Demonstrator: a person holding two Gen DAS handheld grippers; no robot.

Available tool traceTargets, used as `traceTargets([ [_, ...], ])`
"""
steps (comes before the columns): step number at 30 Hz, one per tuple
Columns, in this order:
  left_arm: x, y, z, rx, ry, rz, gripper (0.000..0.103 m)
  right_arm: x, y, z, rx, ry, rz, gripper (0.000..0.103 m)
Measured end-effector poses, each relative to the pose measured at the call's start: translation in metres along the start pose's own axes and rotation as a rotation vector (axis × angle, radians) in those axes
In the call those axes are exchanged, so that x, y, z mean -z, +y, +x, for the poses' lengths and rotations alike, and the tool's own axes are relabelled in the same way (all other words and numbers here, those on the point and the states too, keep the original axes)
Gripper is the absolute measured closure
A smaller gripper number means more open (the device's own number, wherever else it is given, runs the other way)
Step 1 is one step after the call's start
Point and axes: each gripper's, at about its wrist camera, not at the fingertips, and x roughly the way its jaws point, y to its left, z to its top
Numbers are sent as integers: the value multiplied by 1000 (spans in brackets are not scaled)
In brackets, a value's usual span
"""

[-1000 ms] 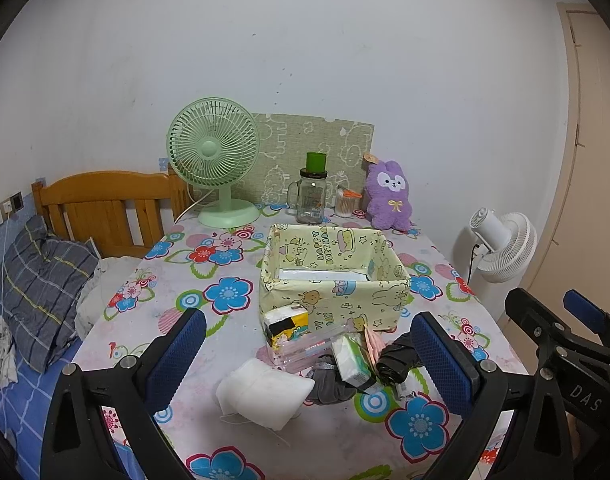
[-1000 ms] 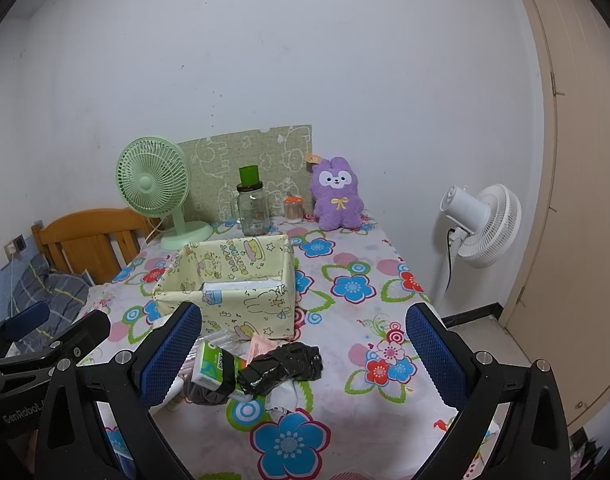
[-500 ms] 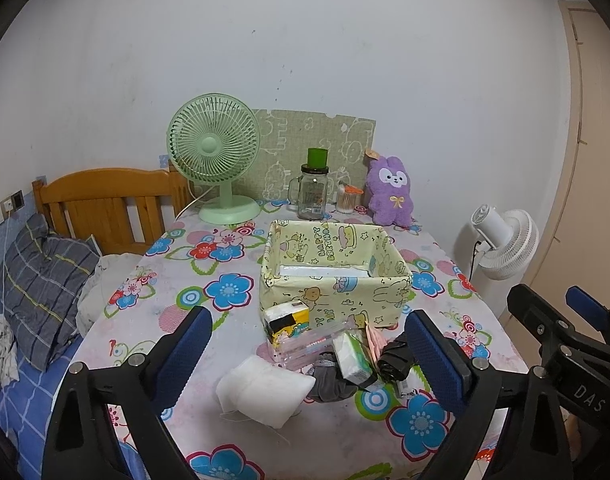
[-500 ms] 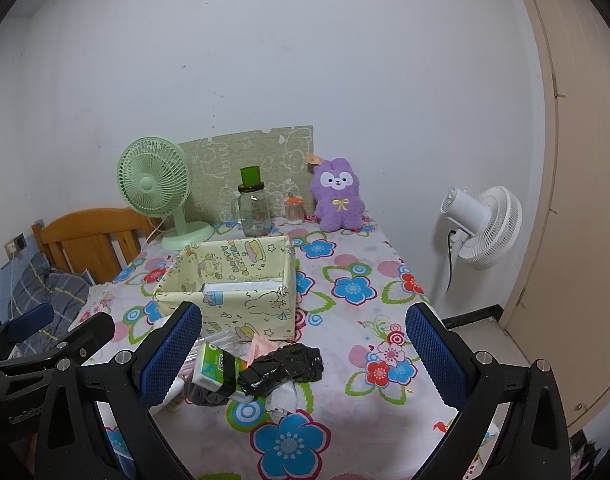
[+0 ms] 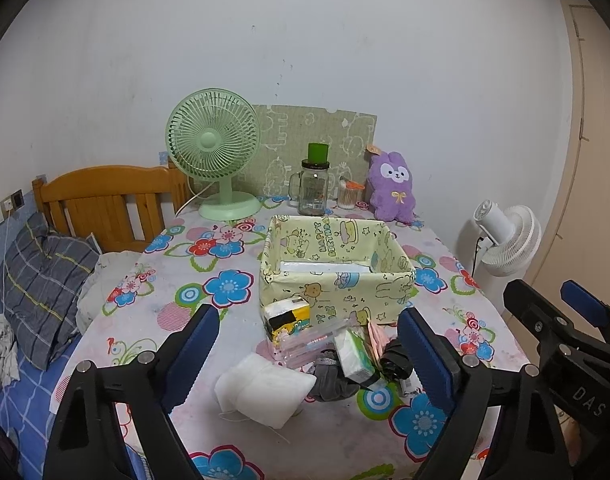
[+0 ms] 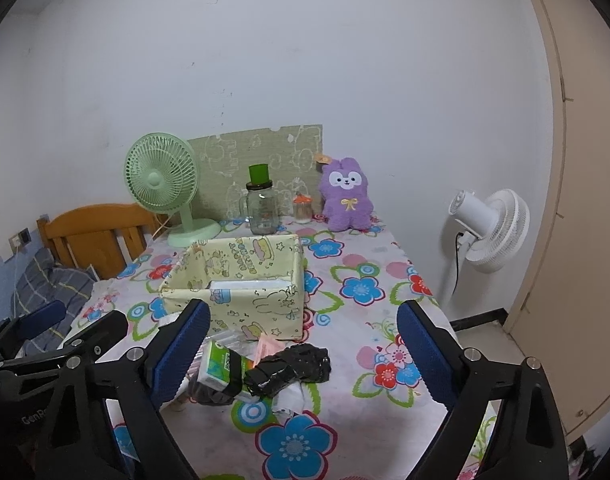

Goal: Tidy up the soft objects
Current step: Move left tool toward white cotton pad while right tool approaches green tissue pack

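A yellow cartoon-print fabric box [image 5: 337, 280] stands mid-table. In front of it lies a heap of soft things: a white pad [image 5: 265, 386], a yellow tissue pack [image 5: 287, 316], a green tissue pack [image 5: 355, 354], a grey scrunchie [image 5: 331, 380] and a crumpled black bag [image 6: 293, 366]. A purple plush rabbit [image 5: 391, 186] sits at the back. My left gripper [image 5: 309, 314] hovers short of the heap, its jaws wide and closing on nothing. My right gripper [image 6: 303, 312] hangs beside it on the right, jaws also closing, touching nothing.
A green desk fan [image 5: 215, 152], a glass jar with a green lid [image 5: 314, 190] and a small cotton-swab jar [image 5: 347, 196] line the back of the flowered table [image 5: 193, 264]. A wooden headboard [image 5: 105, 196] and bedding lie left; a white floor fan [image 6: 491, 228] stands right.
Both grippers' blue pads have drawn inward a little. Neither hand has shifted, and the heap and box lie as before.
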Motion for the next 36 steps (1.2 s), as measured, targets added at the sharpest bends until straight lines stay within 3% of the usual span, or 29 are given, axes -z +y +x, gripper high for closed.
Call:
traceTargets([
  [15, 5, 0, 15, 7, 24, 13, 13, 3, 1, 12, -7, 17, 17, 8],
  [36, 28, 1, 60, 23, 110, 31, 13, 25, 17, 62, -32, 124, 5, 9],
])
